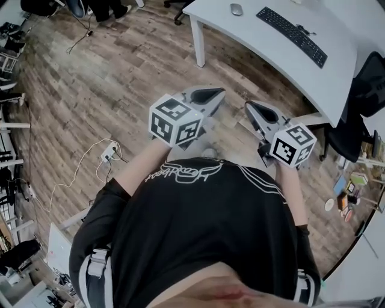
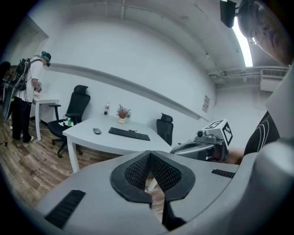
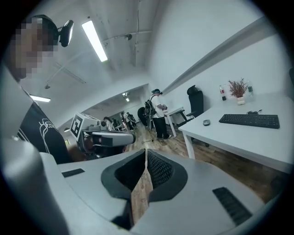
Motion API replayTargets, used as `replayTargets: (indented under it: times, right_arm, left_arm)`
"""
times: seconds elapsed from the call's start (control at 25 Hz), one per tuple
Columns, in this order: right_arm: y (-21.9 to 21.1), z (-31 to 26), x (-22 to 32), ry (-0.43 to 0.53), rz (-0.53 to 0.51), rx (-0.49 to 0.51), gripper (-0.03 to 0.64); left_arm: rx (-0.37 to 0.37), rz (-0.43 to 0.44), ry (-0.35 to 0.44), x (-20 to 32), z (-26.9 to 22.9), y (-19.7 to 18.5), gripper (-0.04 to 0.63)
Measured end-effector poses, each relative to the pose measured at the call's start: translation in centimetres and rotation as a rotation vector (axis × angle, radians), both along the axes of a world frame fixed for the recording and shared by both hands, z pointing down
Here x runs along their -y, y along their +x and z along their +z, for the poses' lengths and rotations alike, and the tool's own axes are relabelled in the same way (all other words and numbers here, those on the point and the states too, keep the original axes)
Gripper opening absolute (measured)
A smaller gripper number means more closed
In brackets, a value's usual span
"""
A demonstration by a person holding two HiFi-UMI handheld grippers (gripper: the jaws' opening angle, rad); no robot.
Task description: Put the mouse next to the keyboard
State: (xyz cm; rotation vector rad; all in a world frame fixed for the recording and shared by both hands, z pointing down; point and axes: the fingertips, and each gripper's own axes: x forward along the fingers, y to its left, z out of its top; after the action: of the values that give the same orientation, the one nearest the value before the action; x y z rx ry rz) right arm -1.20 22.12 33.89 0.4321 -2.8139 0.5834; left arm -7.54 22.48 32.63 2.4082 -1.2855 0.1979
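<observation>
Close in, left gripper (image 1: 212,95) and right gripper (image 1: 255,109) are held side by side in front of the person (image 1: 198,228), each with jaws together and nothing between them. Beyond them, wood floor (image 1: 120,72). Farther off, a white desk (image 1: 271,57): the mouse (image 1: 236,9) lies on it, apart from one end of the keyboard (image 1: 292,35). Neither gripper touches it.

Left grey two-jaw tool (image 1: 212,94) and right grey two-jaw tool (image 1: 255,108) were held side by side ahead of the torso, jaws together, empty.
</observation>
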Motion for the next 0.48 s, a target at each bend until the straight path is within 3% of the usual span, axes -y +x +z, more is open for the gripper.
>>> replayTargets:
  times: [0.48]
  right_arm:
    - [-4.5, 1.4, 9.7, -0.018, 0.004, 0.019, 0.015]
  left_arm:
    - [-0.014, -0.015, -0.042, 9.7, 2.1, -4.1, 0.008]
